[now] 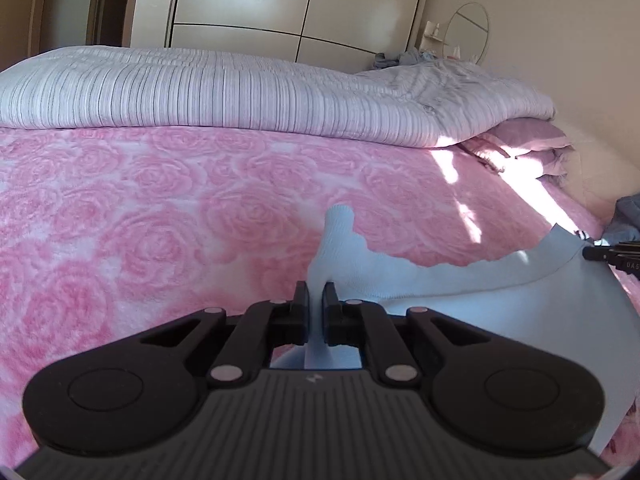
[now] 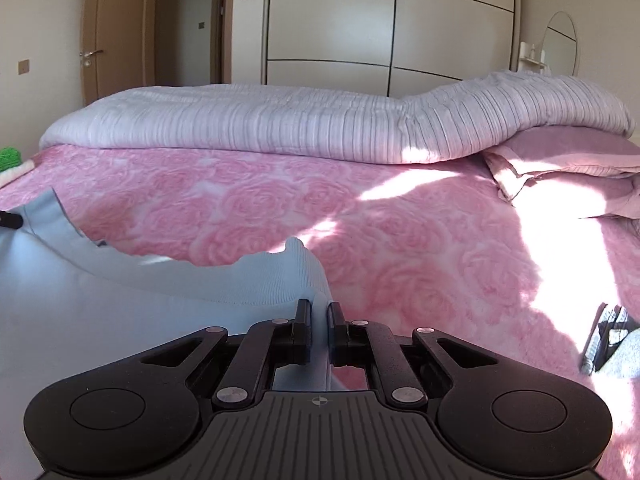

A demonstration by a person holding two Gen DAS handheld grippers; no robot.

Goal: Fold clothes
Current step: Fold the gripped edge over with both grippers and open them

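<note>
A light blue garment (image 1: pixel 460 284) with a ribbed hem is held above the pink rose-patterned bed cover (image 1: pixel 140 208). My left gripper (image 1: pixel 316 294) is shut on one ribbed corner of it. My right gripper (image 2: pixel 319 312) is shut on the other ribbed corner (image 2: pixel 280 276). The cloth hangs stretched between the two grippers. The right gripper's tip shows at the right edge of the left wrist view (image 1: pixel 612 256). The left gripper's tip shows at the left edge of the right wrist view (image 2: pixel 10 220).
A folded striped lilac quilt (image 2: pixel 280 124) lies across the far side of the bed. Pink pillows (image 2: pixel 568 168) sit at the right. A white wardrobe (image 2: pixel 392 24) and a round mirror (image 2: pixel 562 42) stand behind. A dark object (image 2: pixel 608 336) lies at the right edge.
</note>
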